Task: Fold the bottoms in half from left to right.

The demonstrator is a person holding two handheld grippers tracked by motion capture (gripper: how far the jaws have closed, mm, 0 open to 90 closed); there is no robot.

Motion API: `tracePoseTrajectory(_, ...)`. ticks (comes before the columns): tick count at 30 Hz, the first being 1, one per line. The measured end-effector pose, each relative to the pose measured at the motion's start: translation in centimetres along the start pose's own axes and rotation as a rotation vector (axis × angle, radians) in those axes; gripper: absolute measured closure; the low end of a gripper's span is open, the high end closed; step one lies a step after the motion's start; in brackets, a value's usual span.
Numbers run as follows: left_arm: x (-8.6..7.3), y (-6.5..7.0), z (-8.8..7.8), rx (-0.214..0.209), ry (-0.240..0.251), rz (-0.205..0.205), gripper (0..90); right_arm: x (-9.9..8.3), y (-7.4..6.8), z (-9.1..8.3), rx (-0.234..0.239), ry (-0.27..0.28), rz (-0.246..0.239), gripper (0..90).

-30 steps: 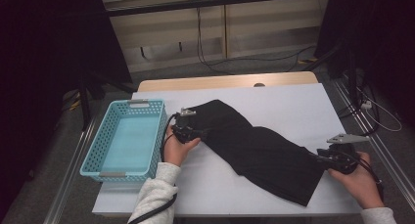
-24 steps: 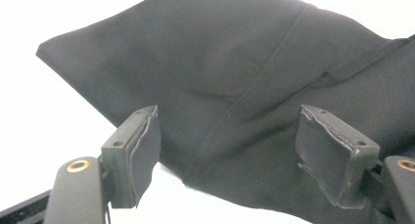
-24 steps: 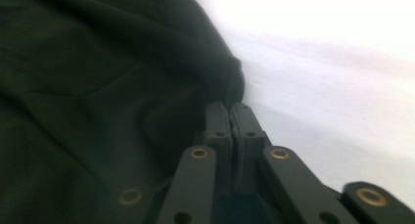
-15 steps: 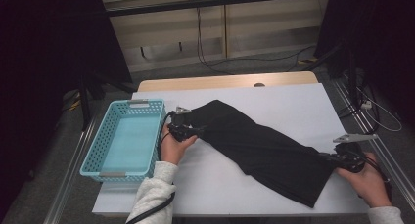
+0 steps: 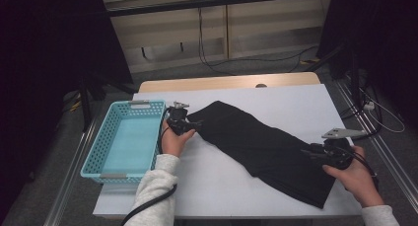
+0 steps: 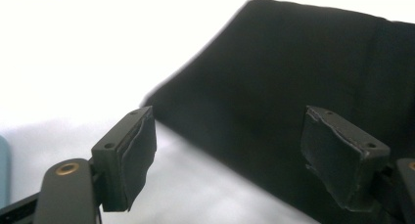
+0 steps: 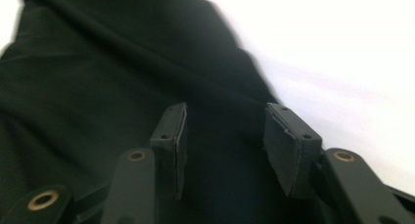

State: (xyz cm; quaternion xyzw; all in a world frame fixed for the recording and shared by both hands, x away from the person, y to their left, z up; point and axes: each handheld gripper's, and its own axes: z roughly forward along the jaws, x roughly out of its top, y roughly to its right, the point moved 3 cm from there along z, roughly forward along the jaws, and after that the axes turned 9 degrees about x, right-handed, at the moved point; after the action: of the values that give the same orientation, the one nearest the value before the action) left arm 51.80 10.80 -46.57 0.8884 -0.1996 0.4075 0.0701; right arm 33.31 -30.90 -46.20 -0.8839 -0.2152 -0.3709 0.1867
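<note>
A black cloth (image 5: 266, 147) lies flat on the white table (image 5: 305, 102), just right of the blue basket (image 5: 123, 142); no writing is readable. The left gripper (image 5: 194, 125) stands wide open at the cloth's near-basket end, gripping nothing. The right gripper (image 5: 308, 152), at the far end, has just been opening, its pads off the fabric.

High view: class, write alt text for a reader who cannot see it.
A long black folded cloth lies slantwise on a white table, with the left gripper and right gripper open at its ends. A light blue plastic basket stands left.

We see a light blue basket (image 5: 123, 142) resting on the left edge of the white tabletop (image 5: 291, 100), and cables (image 5: 212, 63) lying on the floor beyond.
</note>
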Motion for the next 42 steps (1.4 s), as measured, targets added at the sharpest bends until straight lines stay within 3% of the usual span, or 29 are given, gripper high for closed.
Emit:
tracePoseTrajectory(6,0.9,-0.4,1.5,0.019,-0.008,0.015,22.8,0.3,-2.0,1.8,0.060,-0.013,-0.025,40.5)
tracePoseTrajectory(8,1.0,-0.5,2.1,0.047,-0.012,0.024,22.9,0.4,-2.7,2.2,0.078,-0.009,-0.044,37.6)
tracePoseTrajectory(12,0.8,-0.4,3.0,0.047,-0.035,0.029,23.0,0.6,-3.6,2.7,0.111,-0.005,-0.063,34.4)
tracePoseTrajectory(14,0.7,-0.4,3.2,0.058,-0.038,0.021,23.5,0.6,-4.0,2.8,0.123,0.004,-0.076,33.8)
tracePoseTrajectory(15,0.5,-0.5,3.5,0.038,-0.045,0.007,23.5,0.7,-4.2,2.8,0.130,0.002,-0.079,32.5)
tracePoseTrajectory(17,0.5,-0.4,3.5,0.040,-0.051,0.002,24.1,0.7,-4.3,2.8,0.132,0.007,-0.080,32.2)
tracePoseTrajectory(23,0.9,0.1,3.2,0.012,-0.094,-0.009,45.4,0.5,-4.3,2.7,0.138,0.011,-0.082,31.8)
tracePoseTrajectory(25,1.0,0.3,3.1,-0.016,-0.106,-0.007,52.5,0.5,-4.2,2.6,0.138,0.013,-0.081,31.8)
tracePoseTrajectory(28,1.0,0.6,3.0,-0.063,-0.120,-0.028,70.4,0.5,-4.2,2.6,0.140,0.017,-0.081,31.7)
tracePoseTrajectory(29,1.0,0.8,3.1,-0.086,-0.125,-0.054,78.1,0.5,-4.2,2.5,0.139,0.019,-0.081,31.7)
tracePoseTrajectory(30,1.1,1.0,3.1,-0.080,-0.127,-0.063,80.5,0.5,-4.2,2.5,0.139,0.019,-0.080,31.3)
tracePoseTrajectory(34,1.4,1.1,2.8,-0.057,-0.145,-0.070,82.8,0.6,-4.8,2.7,0.151,0.020,-0.091,30.5)
tracePoseTrajectory(36,1.6,1.0,2.5,-0.049,-0.144,-0.102,83.2,0.6,-5.2,2.8,0.158,0.020,-0.095,30.1)
tracePoseTrajectory(39,2.4,0.6,1.8,-0.055,-0.120,-0.136,83.4,0.6,-6.0,3.1,0.169,0.016,-0.115,30.7)
tracePoseTrajectory(42,3.0,0.6,1.2,-0.051,-0.102,-0.130,83.5,0.7,-7.2,3.7,0.193,0.013,-0.142,35.0)
